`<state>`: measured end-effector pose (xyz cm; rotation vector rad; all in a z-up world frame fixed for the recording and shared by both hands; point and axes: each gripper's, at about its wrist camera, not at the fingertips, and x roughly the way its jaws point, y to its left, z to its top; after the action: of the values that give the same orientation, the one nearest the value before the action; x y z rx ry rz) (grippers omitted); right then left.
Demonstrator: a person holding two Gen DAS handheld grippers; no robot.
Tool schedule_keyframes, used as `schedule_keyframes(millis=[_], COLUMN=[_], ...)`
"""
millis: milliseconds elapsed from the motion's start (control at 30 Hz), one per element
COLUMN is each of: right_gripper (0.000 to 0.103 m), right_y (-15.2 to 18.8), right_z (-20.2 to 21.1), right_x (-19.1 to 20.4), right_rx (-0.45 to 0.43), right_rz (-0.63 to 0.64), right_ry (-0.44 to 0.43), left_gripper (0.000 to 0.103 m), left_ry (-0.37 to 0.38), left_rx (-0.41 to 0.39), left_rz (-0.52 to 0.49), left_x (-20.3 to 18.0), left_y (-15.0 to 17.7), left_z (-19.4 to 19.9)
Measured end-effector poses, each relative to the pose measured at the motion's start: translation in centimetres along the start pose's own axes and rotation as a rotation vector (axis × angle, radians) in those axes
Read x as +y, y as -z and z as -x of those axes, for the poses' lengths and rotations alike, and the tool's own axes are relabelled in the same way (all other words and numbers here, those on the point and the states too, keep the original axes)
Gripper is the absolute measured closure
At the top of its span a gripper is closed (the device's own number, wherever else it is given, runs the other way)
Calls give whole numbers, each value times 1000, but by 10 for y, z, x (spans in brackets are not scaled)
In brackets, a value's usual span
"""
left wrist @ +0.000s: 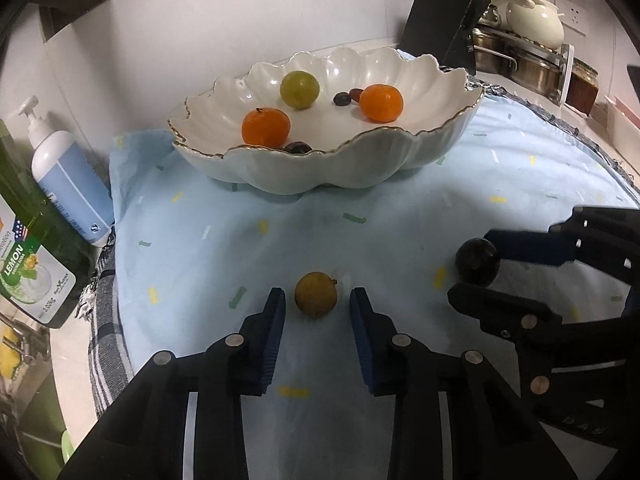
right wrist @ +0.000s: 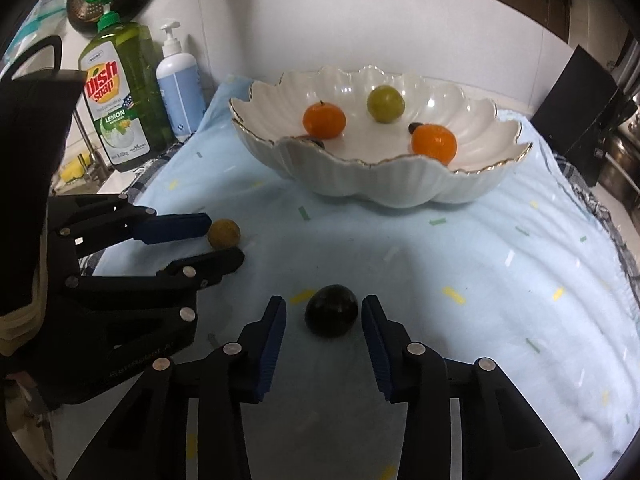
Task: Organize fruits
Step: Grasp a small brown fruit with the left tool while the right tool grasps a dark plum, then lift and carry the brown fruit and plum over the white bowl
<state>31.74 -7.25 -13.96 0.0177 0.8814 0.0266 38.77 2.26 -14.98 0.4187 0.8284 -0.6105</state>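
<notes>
A small yellow-brown fruit [left wrist: 315, 294] lies on the light blue cloth [left wrist: 240, 240] between the fingers of my left gripper [left wrist: 317, 300], with a gap on each side, so the gripper is open. A dark round fruit [right wrist: 331, 310] lies between the fingers of my right gripper [right wrist: 324, 308], which is also open and not touching it. Each gripper shows in the other's view: the right gripper [left wrist: 472, 266] at right, the left gripper [right wrist: 224, 240] at left. Behind them a white scalloped bowl [left wrist: 400, 132] holds two oranges [left wrist: 265, 127], a green fruit [left wrist: 299, 89] and small dark fruits.
A green dish soap bottle [right wrist: 118, 96] and a white pump bottle [right wrist: 180, 80] stand left of the cloth by the wall. A black knife block [left wrist: 438, 20] and metal pots [left wrist: 532, 68] stand at the back right. A checked towel [left wrist: 104, 320] lies under the cloth.
</notes>
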Motion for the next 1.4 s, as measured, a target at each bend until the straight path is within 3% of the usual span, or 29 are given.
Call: schedule_keyframes(millis=[167,467,733,1400], right_gripper=[73,75,75,75], right_y=[1,4,2,-18], right_z=[-4,0,18,88], right_x=[-5,-8,-6,-22], right_rx=[10,-9,-49,-211], right_rz=[-29,-42,-30,16], right_ry=[-5,-17,-34,-80], left_gripper=[80,81,81,81], left_ry=[-8,-8,-10,-108], left_rx=[-2,-4,-42,-171], left_rz=[-1,44,86,209], left_x=[-1,-1,-4,-22], left_y=[-2,-1,2,-8], left_z=[-2,6,34,109])
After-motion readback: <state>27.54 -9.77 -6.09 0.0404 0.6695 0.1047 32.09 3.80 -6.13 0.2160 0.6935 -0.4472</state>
